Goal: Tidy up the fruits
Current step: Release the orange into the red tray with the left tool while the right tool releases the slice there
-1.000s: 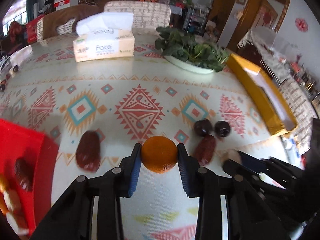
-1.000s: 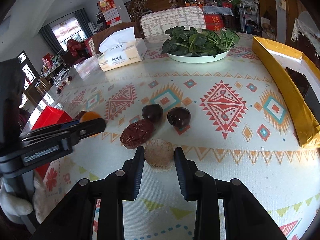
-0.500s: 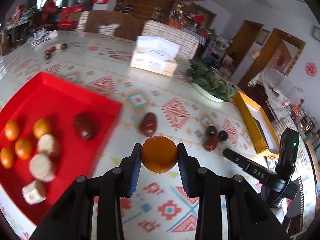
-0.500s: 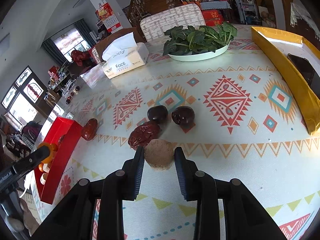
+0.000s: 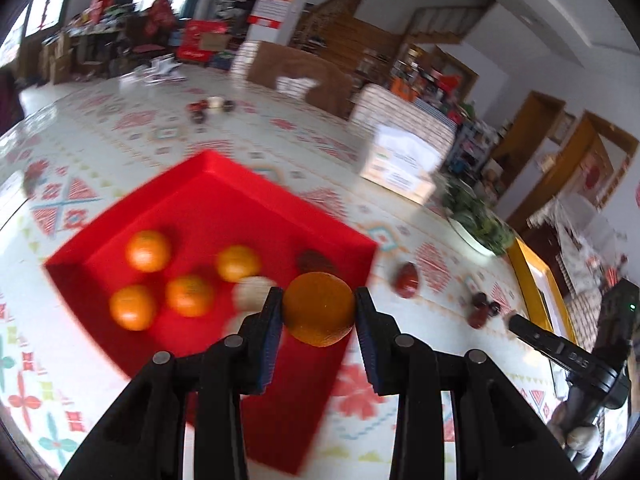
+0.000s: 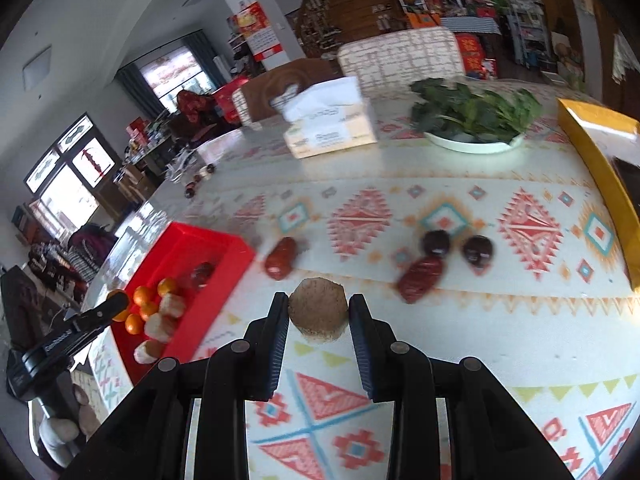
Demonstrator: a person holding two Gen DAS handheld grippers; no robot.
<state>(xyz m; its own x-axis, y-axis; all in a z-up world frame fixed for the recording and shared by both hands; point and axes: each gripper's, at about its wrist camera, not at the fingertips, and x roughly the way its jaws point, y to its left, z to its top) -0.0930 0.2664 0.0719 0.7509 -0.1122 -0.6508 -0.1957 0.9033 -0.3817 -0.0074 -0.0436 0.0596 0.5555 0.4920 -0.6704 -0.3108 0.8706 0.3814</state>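
My left gripper is shut on an orange and hangs above the right part of a red tray. Several oranges, a pale round fruit and a dark red date lie in the tray. My right gripper is shut on a tan round fruit, lifted off the patterned tablecloth. Beyond it a red date lies near the red tray; another date and two dark plums lie to the right.
A tissue box, a plate of green leaves and a yellow tray stand at the far side and right. A few small fruits sit far across the table. The other gripper shows at the right edge.
My left gripper carried the orange leftward, from the bare cloth to above the red tray. My right gripper lifted the tan fruit off the cloth and swung left, bringing the tray into view.
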